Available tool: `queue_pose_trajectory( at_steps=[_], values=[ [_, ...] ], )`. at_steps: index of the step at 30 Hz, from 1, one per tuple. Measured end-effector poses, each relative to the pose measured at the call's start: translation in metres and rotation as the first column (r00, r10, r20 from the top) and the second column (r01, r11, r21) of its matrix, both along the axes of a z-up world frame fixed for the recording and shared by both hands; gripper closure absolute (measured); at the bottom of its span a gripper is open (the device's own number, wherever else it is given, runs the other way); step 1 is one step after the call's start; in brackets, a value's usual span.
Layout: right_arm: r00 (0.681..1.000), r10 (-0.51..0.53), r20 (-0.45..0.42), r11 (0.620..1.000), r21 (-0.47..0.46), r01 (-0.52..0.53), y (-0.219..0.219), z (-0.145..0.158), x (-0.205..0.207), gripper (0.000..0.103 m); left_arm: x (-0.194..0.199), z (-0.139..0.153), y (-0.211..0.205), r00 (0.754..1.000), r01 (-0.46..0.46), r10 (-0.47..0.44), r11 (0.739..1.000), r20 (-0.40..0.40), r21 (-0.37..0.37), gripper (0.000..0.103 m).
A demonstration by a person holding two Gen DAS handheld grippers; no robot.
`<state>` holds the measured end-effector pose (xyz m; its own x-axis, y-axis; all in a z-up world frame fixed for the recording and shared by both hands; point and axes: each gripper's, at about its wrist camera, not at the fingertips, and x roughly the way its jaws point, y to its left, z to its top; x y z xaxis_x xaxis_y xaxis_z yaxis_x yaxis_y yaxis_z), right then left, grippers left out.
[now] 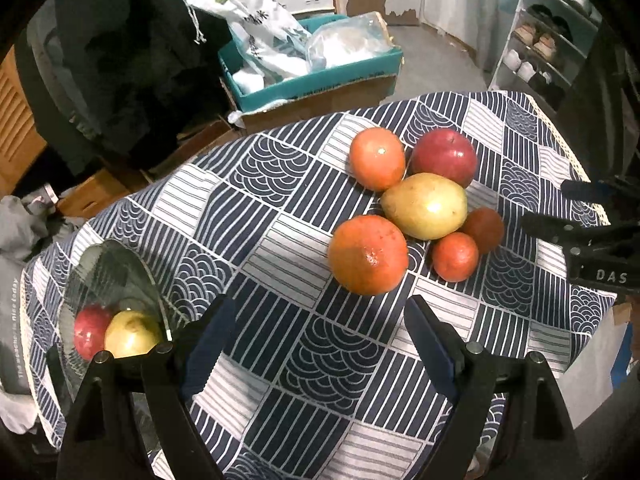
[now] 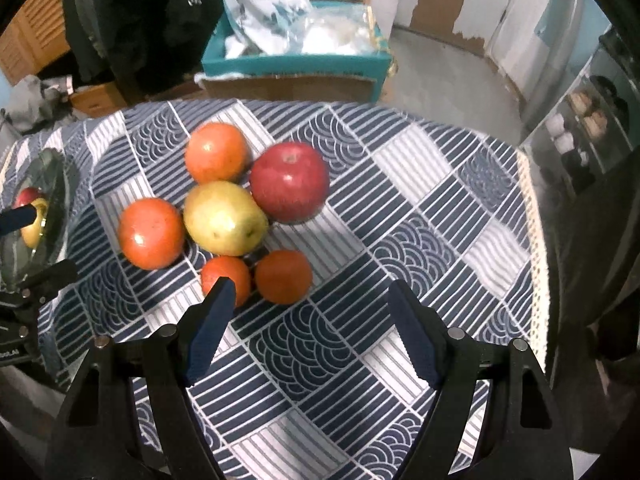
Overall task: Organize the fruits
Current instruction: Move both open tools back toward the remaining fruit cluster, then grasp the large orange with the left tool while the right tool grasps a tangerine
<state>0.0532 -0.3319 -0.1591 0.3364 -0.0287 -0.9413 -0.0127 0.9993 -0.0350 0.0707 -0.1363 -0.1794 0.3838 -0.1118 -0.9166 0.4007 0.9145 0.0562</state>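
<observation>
Left gripper (image 1: 316, 344) fingers spread, empty; fruit cluster (image 1: 416, 208) on counter ahead, slightly right of fingertips. Right gripper (image 2: 310, 320) fingers spread, empty; small orange (image 2: 226, 276) just beyond its left finger.

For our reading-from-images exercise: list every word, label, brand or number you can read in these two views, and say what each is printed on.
"DAS", cut off at the frame edge: on the black right tongs, seen in the left wrist view.
"The weather is nice today": on the grey fabric beside the table; small, the second word uncertain.
Print on the white bag in the teal box: too blurred to read.
</observation>
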Motion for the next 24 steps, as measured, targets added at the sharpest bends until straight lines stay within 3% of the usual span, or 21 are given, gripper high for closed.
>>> queue_pose_trajectory(
  at_steps=[11,24],
  values=[
    [0.995,-0.012,-0.096,0.997,0.072,0.019,-0.003,-0.048,0.019,0.026,0.013,-0.02,-0.015,0.999,0.026,-0.026,1.0,-0.021,-0.009,0.016],
    [0.992,-0.031,-0.124,0.989,0.137,0.048,-0.014,-0.068,0.027,0.03,0.03,-0.047,-0.033,0.996,0.039,-0.041,0.999,-0.078,-0.028,0.016]
  ],
)
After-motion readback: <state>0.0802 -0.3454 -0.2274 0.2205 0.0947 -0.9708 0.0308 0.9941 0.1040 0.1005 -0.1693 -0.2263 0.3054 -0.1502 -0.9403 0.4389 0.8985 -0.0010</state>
